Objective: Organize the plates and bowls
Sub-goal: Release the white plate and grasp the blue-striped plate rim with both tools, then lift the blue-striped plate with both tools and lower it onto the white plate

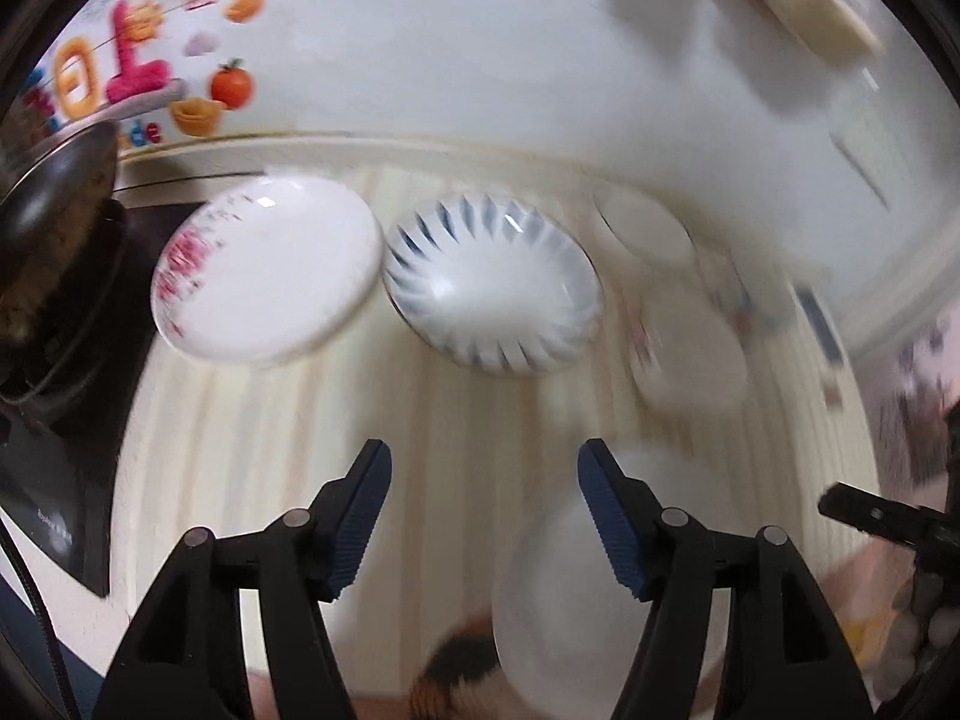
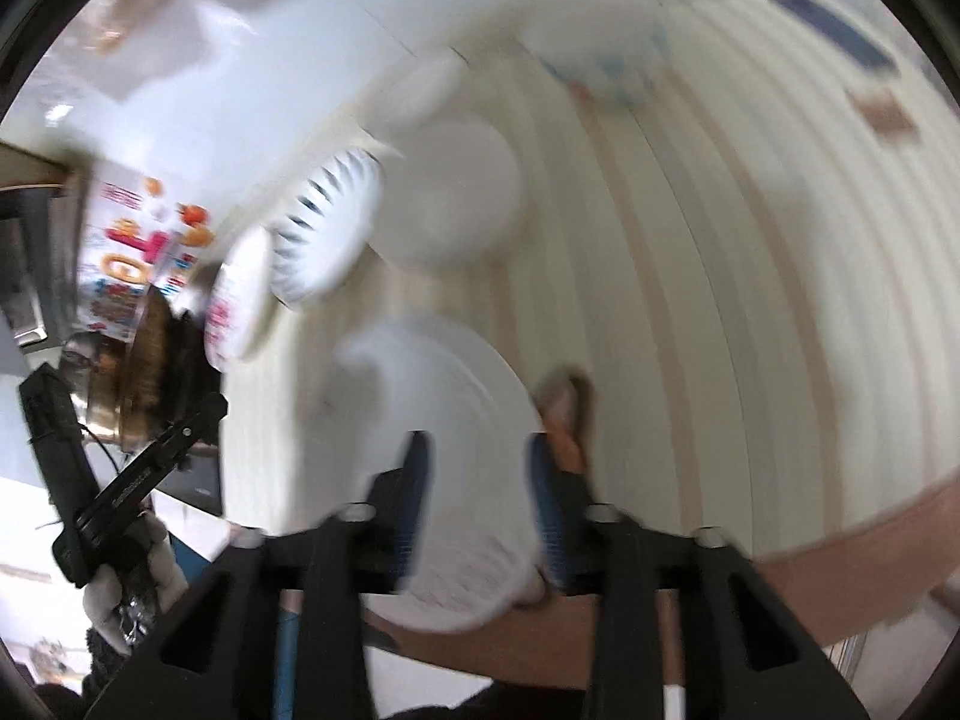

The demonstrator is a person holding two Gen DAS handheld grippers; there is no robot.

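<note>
A white plate with pink flowers (image 1: 264, 270) and a blue-striped white bowl (image 1: 492, 288) lie side by side on the cream striped table (image 1: 252, 456). More white dishes (image 1: 690, 354) sit blurred to the right. My left gripper (image 1: 483, 486) is open and empty, above the table in front of the bowl. A plain white plate (image 1: 576, 594) lies near the front edge; it also shows in the right wrist view (image 2: 456, 450). My right gripper (image 2: 477, 480) hovers over this plate with its jaws apart; the blur hides any contact. The blue-striped bowl (image 2: 327, 228) and a white dish (image 2: 450, 198) lie beyond.
A dark stove with a metal wok (image 1: 54, 210) stands at the left edge. A white wall with colourful stickers (image 1: 138, 72) runs behind the table. The right gripper's body (image 1: 882, 516) shows at the right. A small brown object (image 2: 564, 414) lies beside the plain plate.
</note>
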